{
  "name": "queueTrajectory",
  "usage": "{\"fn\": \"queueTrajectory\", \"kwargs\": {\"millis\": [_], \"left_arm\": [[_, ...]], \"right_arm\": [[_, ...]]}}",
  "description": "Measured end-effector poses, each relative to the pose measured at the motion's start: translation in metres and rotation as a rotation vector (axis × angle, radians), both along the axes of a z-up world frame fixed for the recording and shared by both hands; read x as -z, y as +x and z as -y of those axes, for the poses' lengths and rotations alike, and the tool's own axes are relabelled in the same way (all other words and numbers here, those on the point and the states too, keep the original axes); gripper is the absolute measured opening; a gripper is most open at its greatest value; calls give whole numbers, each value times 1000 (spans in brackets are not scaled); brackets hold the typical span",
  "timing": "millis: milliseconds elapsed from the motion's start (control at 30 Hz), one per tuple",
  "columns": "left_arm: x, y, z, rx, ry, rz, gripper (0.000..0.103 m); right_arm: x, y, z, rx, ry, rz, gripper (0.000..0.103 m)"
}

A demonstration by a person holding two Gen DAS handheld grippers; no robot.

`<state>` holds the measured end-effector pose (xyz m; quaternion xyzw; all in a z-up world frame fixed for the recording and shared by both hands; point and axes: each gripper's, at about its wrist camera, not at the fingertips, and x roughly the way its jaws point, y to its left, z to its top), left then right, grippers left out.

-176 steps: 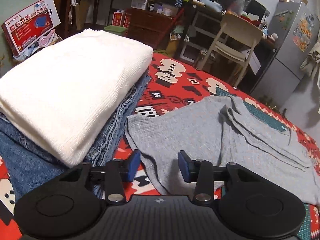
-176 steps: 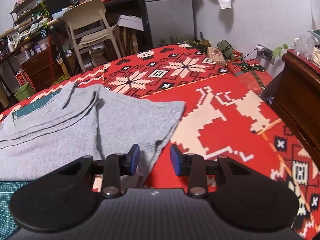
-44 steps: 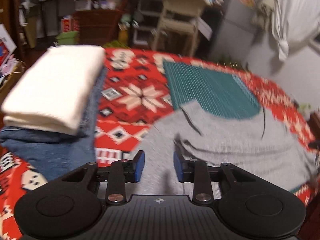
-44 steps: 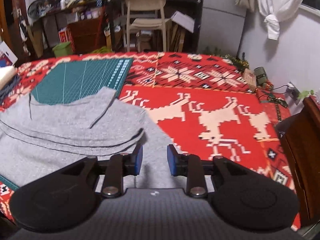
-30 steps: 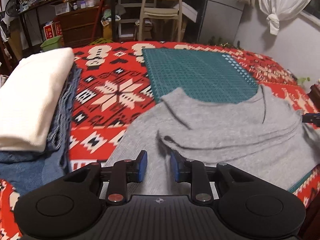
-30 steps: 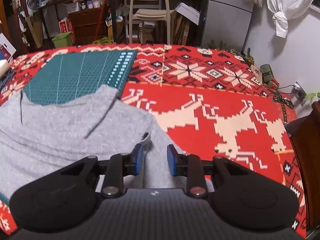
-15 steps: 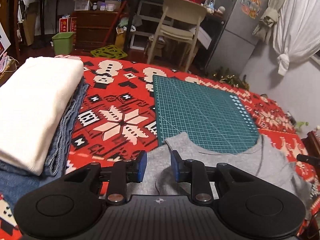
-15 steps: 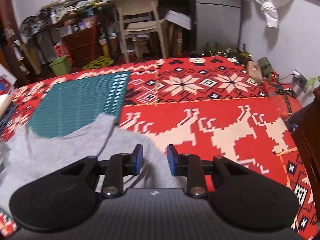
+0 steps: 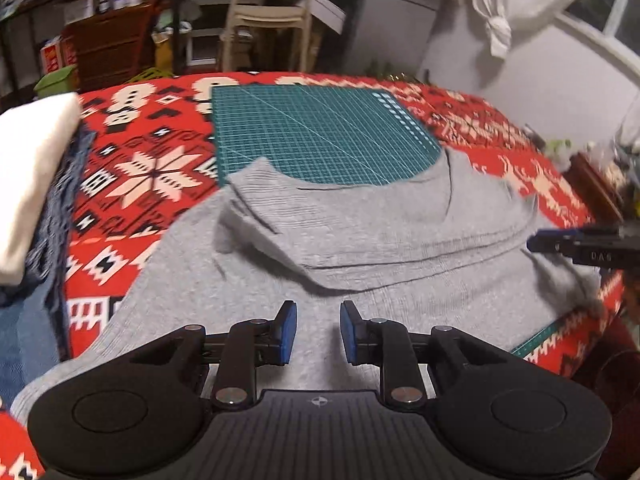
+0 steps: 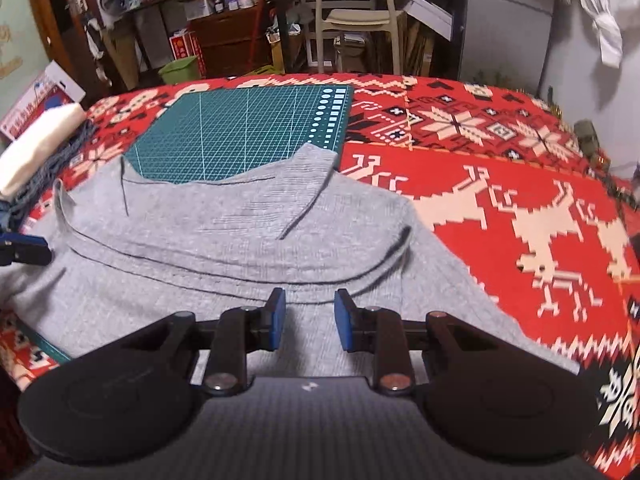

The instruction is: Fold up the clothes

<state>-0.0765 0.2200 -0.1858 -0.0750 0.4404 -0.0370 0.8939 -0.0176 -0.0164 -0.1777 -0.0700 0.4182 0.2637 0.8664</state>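
The gray shirt (image 10: pixel 224 240) lies at the frame centre, partly over the green mat (image 10: pixel 240 132); bare red cloth (image 10: pixel 520 200) at right. Left gripper (image 9: pixel 318 332) and right gripper (image 10: pixel 306 318) hover narrowly open over the shirt, holding nothing.

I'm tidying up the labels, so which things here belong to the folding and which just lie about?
Job: grey garment; left gripper; right gripper; folded stack of white towel on denim.

Lying about: green cutting mat; chair; red patterned cloth.

Dim warm indoor light, motion blur, fisheye bending at edges
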Motion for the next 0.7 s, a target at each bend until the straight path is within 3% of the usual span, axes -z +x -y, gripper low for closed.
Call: {"fn": "queueTrajectory", "kwargs": {"millis": [200, 367, 700], "left_arm": [[11, 20, 5, 27, 29, -35, 23], [9, 33, 13, 59, 36, -14, 23], [-7, 67, -6, -67, -49, 87, 23]], "right_arm": [[-4, 3, 0, 14, 23, 5, 29], [-6, 6, 4, 36, 35, 6, 30], [-15, 6, 5, 35, 40, 27, 32]]}}
